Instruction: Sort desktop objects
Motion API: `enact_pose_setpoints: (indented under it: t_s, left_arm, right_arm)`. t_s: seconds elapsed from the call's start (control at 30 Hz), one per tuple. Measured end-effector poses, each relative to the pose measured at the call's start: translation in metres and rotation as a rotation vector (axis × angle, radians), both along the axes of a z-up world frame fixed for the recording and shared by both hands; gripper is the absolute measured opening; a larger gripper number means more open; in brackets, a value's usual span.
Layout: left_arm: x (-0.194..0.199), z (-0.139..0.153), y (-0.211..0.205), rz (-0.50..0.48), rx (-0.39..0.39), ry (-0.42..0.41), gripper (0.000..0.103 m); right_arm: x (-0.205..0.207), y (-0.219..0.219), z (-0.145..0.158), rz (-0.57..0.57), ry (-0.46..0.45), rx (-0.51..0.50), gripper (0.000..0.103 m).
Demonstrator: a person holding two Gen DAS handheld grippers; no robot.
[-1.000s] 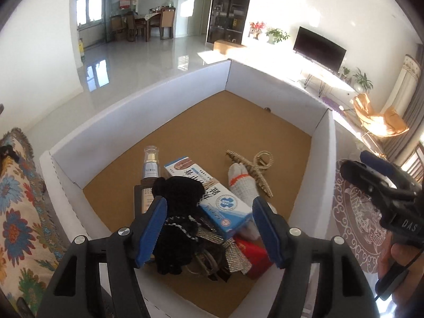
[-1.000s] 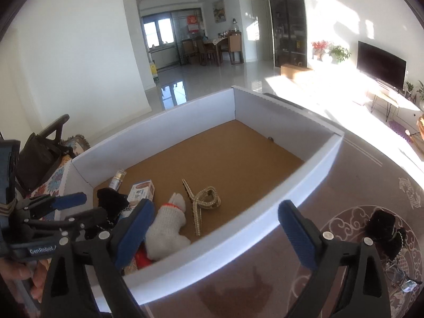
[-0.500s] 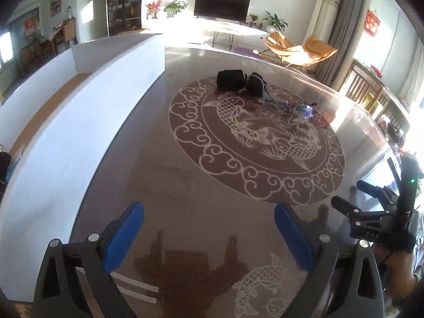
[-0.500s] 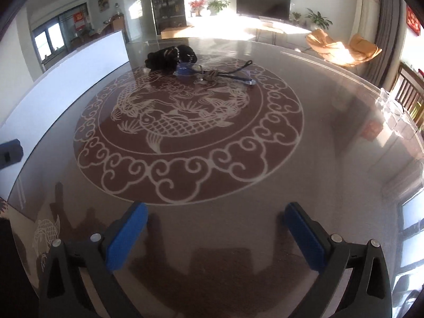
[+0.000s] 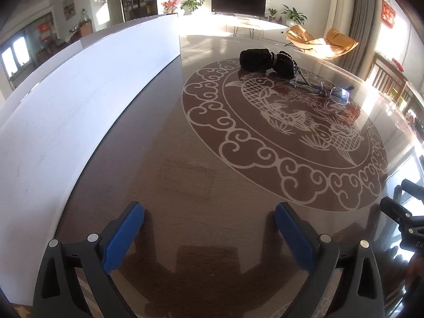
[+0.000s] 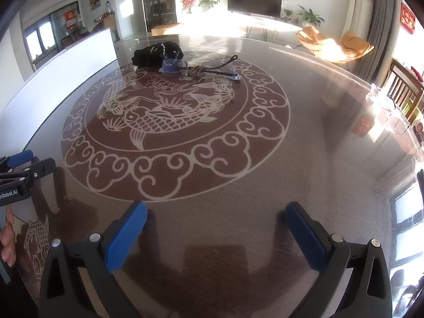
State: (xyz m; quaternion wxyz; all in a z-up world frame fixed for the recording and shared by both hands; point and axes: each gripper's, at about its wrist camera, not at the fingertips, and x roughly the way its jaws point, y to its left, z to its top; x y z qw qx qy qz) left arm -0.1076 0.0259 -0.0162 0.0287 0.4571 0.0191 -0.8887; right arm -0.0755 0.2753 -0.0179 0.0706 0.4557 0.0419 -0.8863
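Note:
A black fabric bundle (image 5: pixel 261 59) lies on the far part of the round glass table, with clear blue-tinted glasses (image 5: pixel 335 94) and a cord beside it. The same bundle (image 6: pixel 156 54), glasses (image 6: pixel 176 66) and a knotted brown cord (image 6: pixel 197 71) show in the right wrist view. My left gripper (image 5: pixel 209 222) is open and empty, low over the near table, far from them. My right gripper (image 6: pixel 216 224) is open and empty too. The white sorting box (image 5: pixel 79 100) stands to the left; its inside is hidden.
The table (image 6: pixel 304 159) has a fish and cloud pattern in its middle. The box wall (image 6: pixel 53 79) runs along the left edge. Orange chairs (image 5: pixel 320 41) and a wooden chair (image 6: pixel 405 90) stand beyond the table's far and right rim.
Both grippers have swung away from over the box and its contents to the open table. The left one has since turned a little more toward the black bundle.

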Motion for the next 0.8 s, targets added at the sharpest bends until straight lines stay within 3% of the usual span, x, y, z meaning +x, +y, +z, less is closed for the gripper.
enact_pose_setpoints:
  t_s: [0.8]
  left_arm:
    - [-0.0022,-0.0020,0.0025,0.000,-0.010,-0.005,0.103]
  right_arm:
    - [0.0008,-0.0004,-0.0006,0.000,0.000,0.001,0.103]
